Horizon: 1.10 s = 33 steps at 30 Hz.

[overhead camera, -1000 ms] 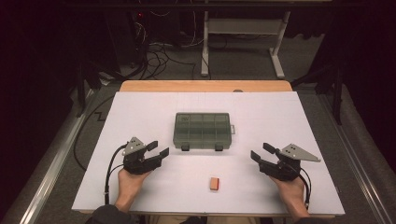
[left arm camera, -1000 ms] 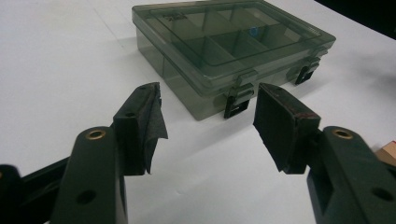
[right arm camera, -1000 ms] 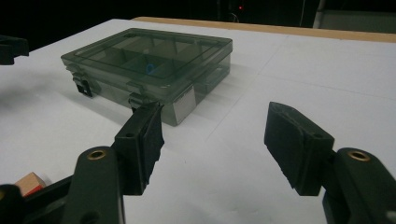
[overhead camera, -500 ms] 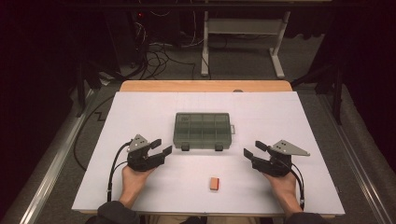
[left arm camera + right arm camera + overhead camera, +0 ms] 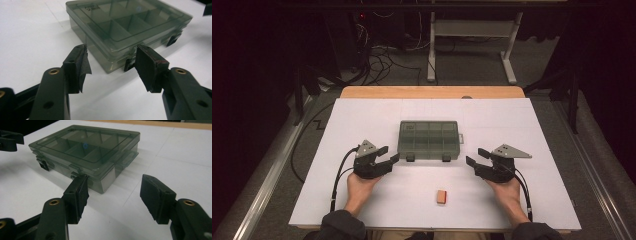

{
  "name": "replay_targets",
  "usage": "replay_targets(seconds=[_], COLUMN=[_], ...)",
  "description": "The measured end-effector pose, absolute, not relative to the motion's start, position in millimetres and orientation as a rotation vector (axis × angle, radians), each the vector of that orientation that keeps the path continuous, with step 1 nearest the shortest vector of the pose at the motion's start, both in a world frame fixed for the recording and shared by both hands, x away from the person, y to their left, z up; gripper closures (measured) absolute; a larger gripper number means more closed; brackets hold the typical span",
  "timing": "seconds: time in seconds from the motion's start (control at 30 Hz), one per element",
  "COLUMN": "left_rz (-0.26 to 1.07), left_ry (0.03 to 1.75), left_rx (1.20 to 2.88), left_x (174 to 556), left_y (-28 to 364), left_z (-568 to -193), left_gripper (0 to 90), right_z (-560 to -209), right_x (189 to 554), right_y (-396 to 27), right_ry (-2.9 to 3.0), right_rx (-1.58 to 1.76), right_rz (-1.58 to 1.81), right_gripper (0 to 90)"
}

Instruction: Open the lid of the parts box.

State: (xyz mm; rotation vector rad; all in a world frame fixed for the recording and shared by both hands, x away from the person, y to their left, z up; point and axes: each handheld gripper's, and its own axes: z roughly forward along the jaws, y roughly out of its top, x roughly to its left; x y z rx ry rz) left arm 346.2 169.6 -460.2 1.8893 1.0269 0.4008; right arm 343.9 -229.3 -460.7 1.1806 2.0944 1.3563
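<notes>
We work in a dark room with cables and a metal frame on the floor beyond, at a white tabletop (image 5: 362, 120) with a strip of bare wood along its far edge. At its middle lies the compartment box (image 5: 429, 140), smoky translucent plastic, flat on the surface, lid down, its two dark latches (image 5: 410, 157) on the near side facing us. We bring the left gripper (image 5: 391, 155) just beside the box's near-left corner and the right gripper (image 5: 473, 157) just beside its near-right corner; neither touches it. Each gripper has been closing its jaws a little, yet both stand spread with nothing between them: in the left gripper view the corner and a latch (image 5: 127, 65) lie just ahead of the pads (image 5: 150, 66), and in the right gripper view the other corner sits beyond the pads (image 5: 80, 191). We judge the box stiff, light and smooth-walled, so it may skid on the sheet; holding its short sides would steady it, and the latches look like the place to pry. Near the front edge rests a small orange block (image 5: 442, 196), well apart from both hands.
</notes>
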Motion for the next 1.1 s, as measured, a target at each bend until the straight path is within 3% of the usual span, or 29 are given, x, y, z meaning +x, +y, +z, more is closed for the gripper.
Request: replay_targets(seconds=[0.53,0.77,1.1], left_rz=[0.333,0.420,0.340], left_ry=[1.075,1.056,1.093], left_rx=[1.986,2.037,2.091], left_x=[356.3,356.2,363.9], left_y=[167.5,163.5,168.3], left_z=[-454.3,-449.5,-447.2], left_gripper=[50.7,54.2,59.6], right_z=[-452.0,-452.0,-449.4], right_x=[360.7,365.2,370.3], right_y=[-222.9,-218.3,-205.8], right_ry=[2.195,2.278,2.377], right_rx=[1.265,1.245,1.167], right_rz=[1.298,1.279,1.163], right_gripper=[55.8,61.6,80.8])
